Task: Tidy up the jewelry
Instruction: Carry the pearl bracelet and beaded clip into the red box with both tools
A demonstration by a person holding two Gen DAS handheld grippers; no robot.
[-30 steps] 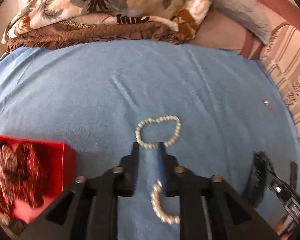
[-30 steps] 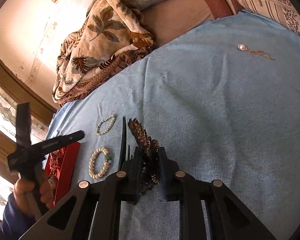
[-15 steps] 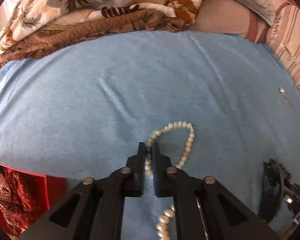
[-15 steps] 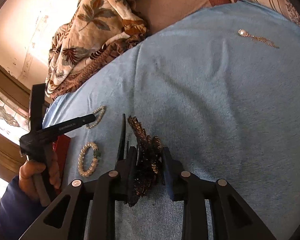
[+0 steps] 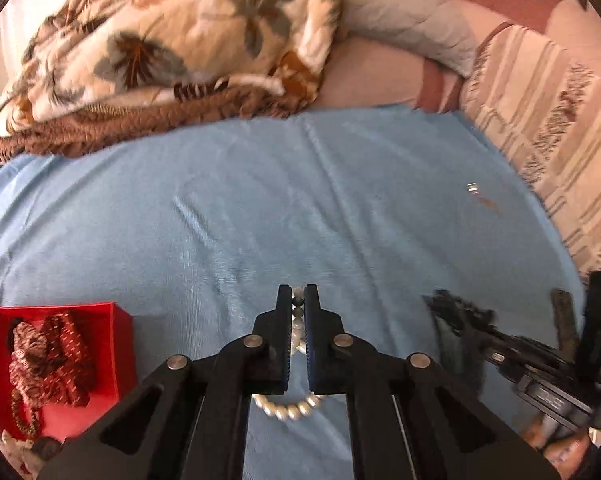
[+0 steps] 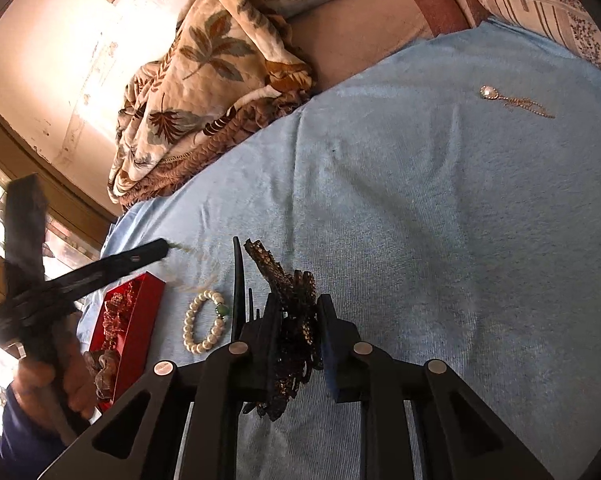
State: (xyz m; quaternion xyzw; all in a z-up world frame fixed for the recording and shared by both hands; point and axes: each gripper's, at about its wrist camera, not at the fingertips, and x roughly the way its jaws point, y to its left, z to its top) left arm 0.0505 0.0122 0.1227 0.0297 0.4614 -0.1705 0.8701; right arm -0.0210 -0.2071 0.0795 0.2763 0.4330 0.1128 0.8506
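My left gripper (image 5: 298,294) is shut on a white pearl bracelet (image 5: 288,408), whose loop hangs under the fingers above the blue cloth (image 5: 260,200). In the right wrist view the left gripper (image 6: 162,246) is raised at the left, the bracelet a blur at its tip. My right gripper (image 6: 296,304) has its jaws closing on a dark beaded hair clip (image 6: 296,344) that lies on the cloth between the pads. A second pearl bracelet (image 6: 204,324) with a green bead lies just left of the clip. An open red box (image 5: 60,360) with reddish jewelry stands at the left.
A pearl pendant on a gold chain (image 6: 488,92) lies far right on the cloth. A leaf-patterned quilt (image 5: 160,48) and pillows (image 5: 540,100) bound the back and right. A person's hand in a blue sleeve (image 6: 52,392) holds the left gripper.
My left gripper closed on the pearl bracelet and lifted it off the cloth. The right gripper stayed in place around the dark clip.
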